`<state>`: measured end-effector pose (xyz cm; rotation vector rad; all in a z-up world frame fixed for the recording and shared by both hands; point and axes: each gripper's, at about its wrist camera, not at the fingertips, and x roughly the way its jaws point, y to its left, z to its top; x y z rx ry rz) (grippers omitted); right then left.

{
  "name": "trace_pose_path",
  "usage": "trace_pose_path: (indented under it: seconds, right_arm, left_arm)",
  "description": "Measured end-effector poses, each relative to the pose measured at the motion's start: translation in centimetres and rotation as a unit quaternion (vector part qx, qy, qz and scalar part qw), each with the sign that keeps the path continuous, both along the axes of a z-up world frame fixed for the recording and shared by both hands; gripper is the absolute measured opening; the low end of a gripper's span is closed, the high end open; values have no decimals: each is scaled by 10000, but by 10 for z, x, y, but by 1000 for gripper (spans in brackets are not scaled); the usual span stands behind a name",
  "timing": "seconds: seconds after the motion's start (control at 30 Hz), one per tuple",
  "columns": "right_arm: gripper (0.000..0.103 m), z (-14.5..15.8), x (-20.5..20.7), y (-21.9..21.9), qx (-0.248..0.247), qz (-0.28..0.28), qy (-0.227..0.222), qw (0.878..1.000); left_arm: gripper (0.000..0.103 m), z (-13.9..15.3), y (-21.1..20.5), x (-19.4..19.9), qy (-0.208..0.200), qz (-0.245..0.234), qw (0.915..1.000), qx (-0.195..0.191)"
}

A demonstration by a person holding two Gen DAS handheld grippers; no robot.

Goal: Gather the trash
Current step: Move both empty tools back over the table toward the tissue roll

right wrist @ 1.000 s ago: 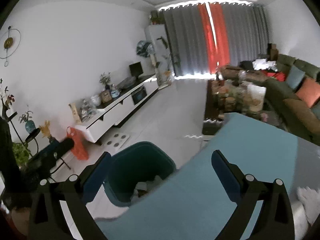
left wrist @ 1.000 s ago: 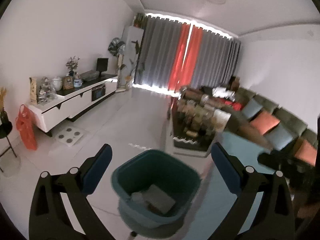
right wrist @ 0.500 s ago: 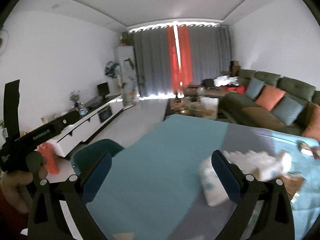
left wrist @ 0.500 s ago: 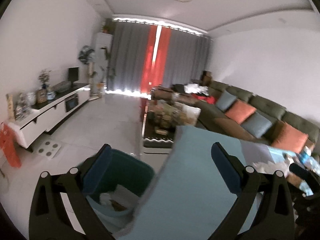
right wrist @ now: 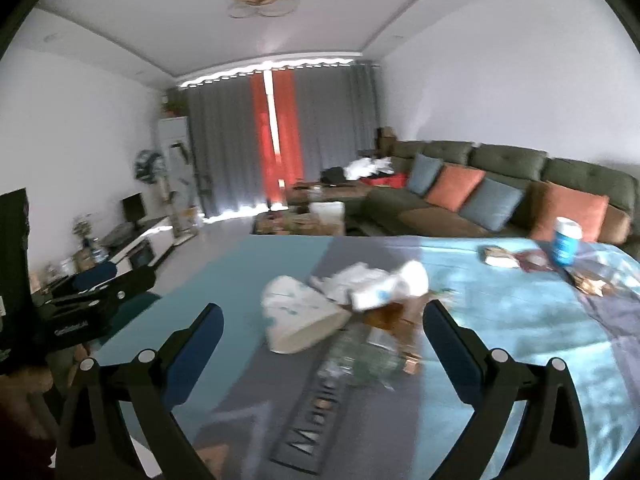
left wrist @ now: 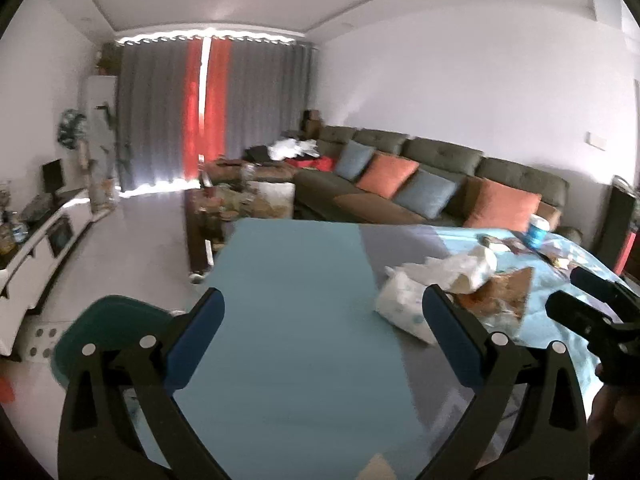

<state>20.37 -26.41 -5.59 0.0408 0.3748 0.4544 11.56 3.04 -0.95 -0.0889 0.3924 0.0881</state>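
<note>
The trash lies in a loose heap on the worktop (right wrist: 500, 320), which has a blue and grey cloth over it. The heap has a white plastic bag (right wrist: 298, 316), crumpled white paper (right wrist: 384, 284), a brown wrapper (right wrist: 394, 318) and a transparent wrapper (right wrist: 360, 358) in front. Farther right are small snack wrappers (right wrist: 516, 258) and a blue cup (right wrist: 566, 242). The green bin (left wrist: 100, 328) stands on the floor, beside the left edge of the worktop.

The right gripper (right wrist: 322, 332) hovers just before the heap with its jaws wide apart and nothing between them. The left gripper (left wrist: 322, 320) also has its jaws apart and empty, over the bare part of the cloth.

The risk, as I judge it, is in the mixed heap: the pieces overlap, so the jaws may catch only a thin edge, and the light paper may drop on the way to the bin. The jaws may also pinch the cloth and pull it. The picture is blurred here, so exact edges are hard to tell.

The white bag is the longest piece; its long axis runs from the near left to the far right, and its narrow end points away, toward the sofa (right wrist: 500, 168).
</note>
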Motion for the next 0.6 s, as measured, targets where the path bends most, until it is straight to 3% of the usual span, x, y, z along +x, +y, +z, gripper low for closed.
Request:
trace_pose_path:
  seconds: [0.27, 0.6]
  right_arm:
    - [96, -11, 7, -40, 157, -601, 341, 9975]
    - [96, -13, 19, -48, 247, -881, 618, 9939]
  left_arm:
    - [98, -22, -30, 33, 309, -733, 9968, 71]
    - [98, -32, -49, 56, 447, -1144, 9919, 328]
